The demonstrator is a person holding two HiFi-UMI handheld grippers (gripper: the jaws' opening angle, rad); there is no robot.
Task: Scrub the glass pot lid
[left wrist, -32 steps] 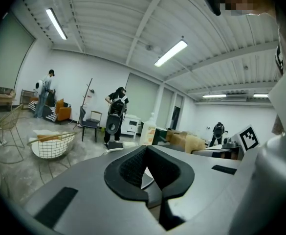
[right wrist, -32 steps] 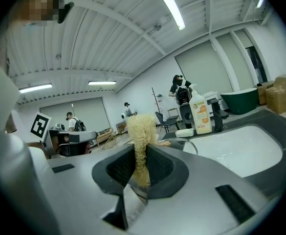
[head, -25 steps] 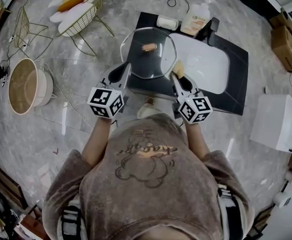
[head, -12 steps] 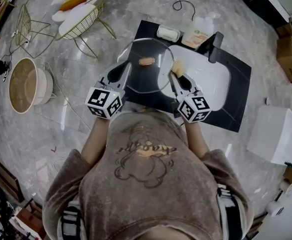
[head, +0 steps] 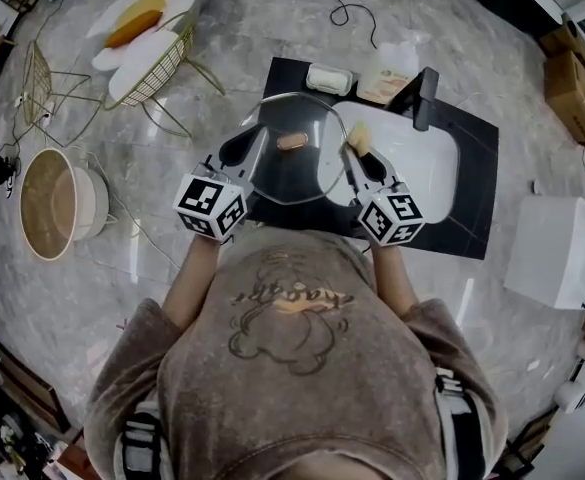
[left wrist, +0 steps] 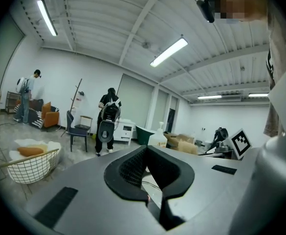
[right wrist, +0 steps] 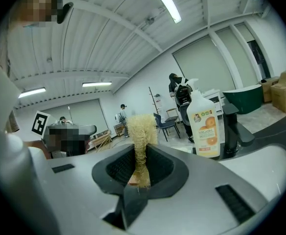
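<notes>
The left gripper (head: 238, 150) has its 2 jaws pressed together on the left rim of the glass pot lid (head: 297, 176). In the left gripper view (left wrist: 146, 149) the black pads meet with no gap at the tips, and a pale sliver of glass shows just below them. The lid stretches rightward from that claw, over the black counter (head: 472, 213) and the left edge of the white sink (head: 422, 163). Its brown knob (head: 292, 141) sits near the middle, between the 2 grippers.

The right gripper (head: 357, 158) pinches a pale fibrous scrubber (right wrist: 142, 131), which stands upright between its jaws (right wrist: 142, 155) and sticks out past the tips. In the head view the scrubber (head: 358, 134) sits just beside the lid's right rim; whether it touches the glass cannot be told.

Beyond the lid stand 1 soap bottle (head: 387, 63) and a black faucet (head: 424, 96).
</notes>
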